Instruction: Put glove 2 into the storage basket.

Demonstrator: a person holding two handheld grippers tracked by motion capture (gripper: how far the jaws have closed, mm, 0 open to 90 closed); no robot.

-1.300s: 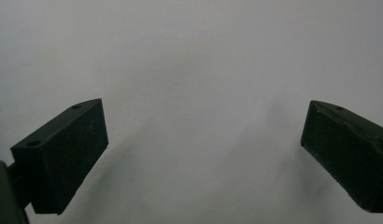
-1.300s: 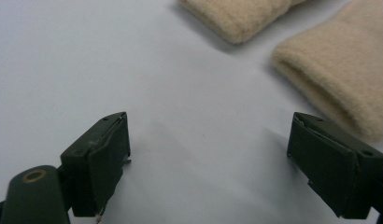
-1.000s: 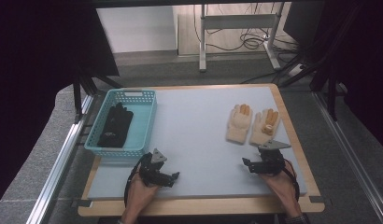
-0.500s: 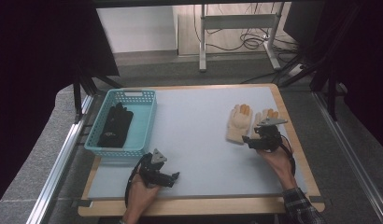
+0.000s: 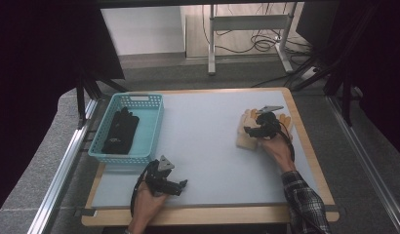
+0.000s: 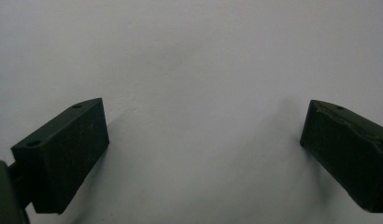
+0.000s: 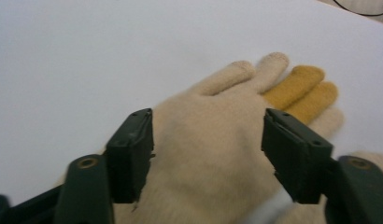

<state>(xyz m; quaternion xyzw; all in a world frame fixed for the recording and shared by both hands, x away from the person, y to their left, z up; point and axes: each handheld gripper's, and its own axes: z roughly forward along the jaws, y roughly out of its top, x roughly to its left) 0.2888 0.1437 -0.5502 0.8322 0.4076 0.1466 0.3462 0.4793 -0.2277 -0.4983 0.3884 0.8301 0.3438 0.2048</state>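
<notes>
A cream glove (image 7: 213,154) of soft, fuzzy knit, two of its fingers tipped mustard yellow, lies flat at the right side of the pale grey table (image 5: 203,131), partly overlapping a second glove (image 5: 284,120) of the same knit. The right gripper (image 7: 207,149) hovers just over it, its blocky black jaws standing apart on either side of the palm after closing a little and easing wider again, the pads not yet pressing the wool. Well apart, the left gripper (image 6: 203,140) rests near the front edge with jaws spread wide over bare tabletop, beside a turquoise lattice-walled plastic basket (image 5: 151,127) holding a black glove (image 5: 121,131); no writing is legible anywhere.

Fuzzy knit cream glove (image 7: 213,154), matt grey tabletop (image 5: 208,131)
</notes>
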